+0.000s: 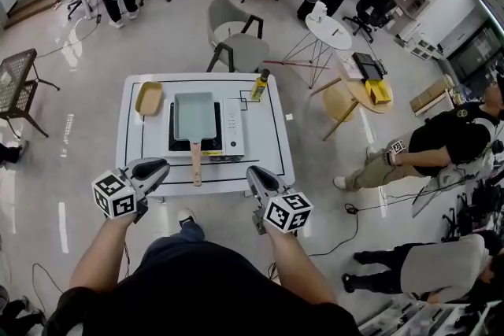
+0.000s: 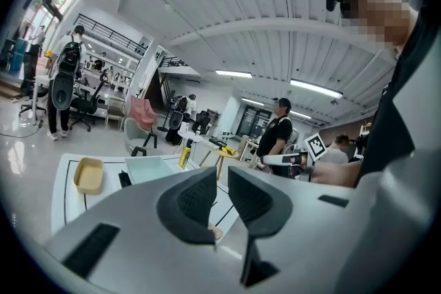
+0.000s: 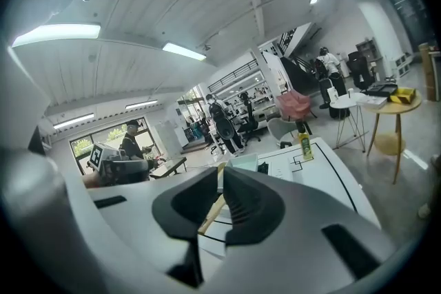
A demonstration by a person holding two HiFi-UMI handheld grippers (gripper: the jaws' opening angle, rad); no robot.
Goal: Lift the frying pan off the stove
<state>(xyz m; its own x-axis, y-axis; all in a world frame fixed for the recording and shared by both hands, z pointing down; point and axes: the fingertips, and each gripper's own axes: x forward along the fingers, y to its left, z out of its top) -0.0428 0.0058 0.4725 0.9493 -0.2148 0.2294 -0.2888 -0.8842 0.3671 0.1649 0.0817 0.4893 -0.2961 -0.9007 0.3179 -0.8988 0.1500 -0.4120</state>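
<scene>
I hold both grippers at the near edge of the table (image 1: 272, 157), neither touching the task's thing. The left gripper (image 1: 160, 166) has its jaws drawn together with only a slit between them and nothing in it. The right gripper (image 1: 253, 174) has its jaws fully together and is also empty. Between the two and farther in, a wooden handle (image 1: 196, 160) points toward me. It belongs to the pan (image 1: 194, 111), rectangular and pale blue, which sits on the stove (image 1: 233, 127) at the table's middle. A yellow dish (image 1: 149, 97) lies just left of the pan. A yellow bottle (image 1: 259, 87) stands behind the stove's right end. A grey chair (image 1: 236, 39) stands beyond the table.
</scene>
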